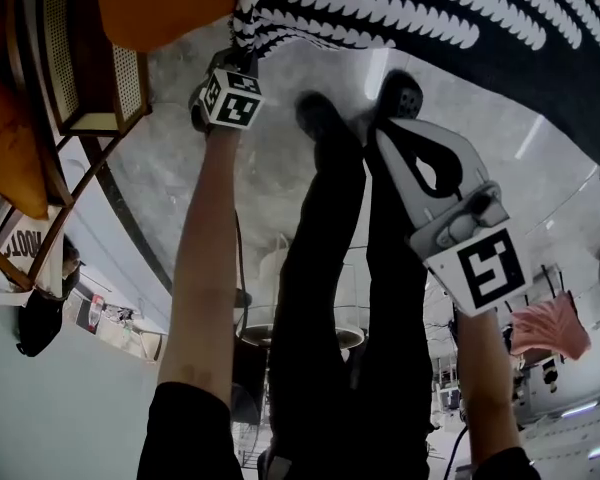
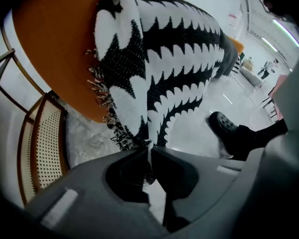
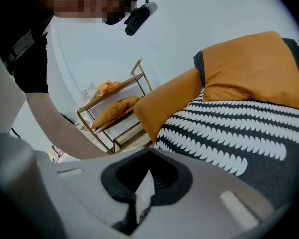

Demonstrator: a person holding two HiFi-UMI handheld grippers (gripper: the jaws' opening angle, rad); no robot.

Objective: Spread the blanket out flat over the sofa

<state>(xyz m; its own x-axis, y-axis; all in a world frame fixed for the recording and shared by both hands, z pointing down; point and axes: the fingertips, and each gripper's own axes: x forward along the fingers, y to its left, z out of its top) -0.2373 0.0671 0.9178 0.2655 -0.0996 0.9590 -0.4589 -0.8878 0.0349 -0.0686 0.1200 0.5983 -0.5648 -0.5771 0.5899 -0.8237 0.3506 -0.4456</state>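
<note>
A person stands over a grey marbled floor [image 1: 175, 158] with both bare forearms stretched down and forward, a gripper in each hand, facing an orange sofa [image 2: 50, 44]. The black-and-white patterned blanket [image 2: 164, 59] lies draped over the sofa's top and hangs down its front, bunched and creased rather than flat, its fringed edge trailing toward the floor.

The left gripper [image 2: 149, 152] points steeply downward, its marker cube [image 1: 230, 98] facing the head camera just below the blanket's fringe. Its jaws are pressed together on the lower fringed corner of the blanket, and the cloth runs up from the pinch to the sofa.

The right gripper [image 3: 149, 152] is held farther from the sofa and slants less steeply, aimed across the seat where the blanket's pattern lies beside an orange cushion [image 3: 249, 68]. Its jaws meet at the tips; a pale sliver shows behind them, and whether any cloth is caught there cannot be told.

The person's black trouser legs and two dark shoes [image 1: 320, 118] stand between the two arms. A gold-framed shelf unit [image 3: 114, 103] with cane panels stands beside the sofa's end.
</note>
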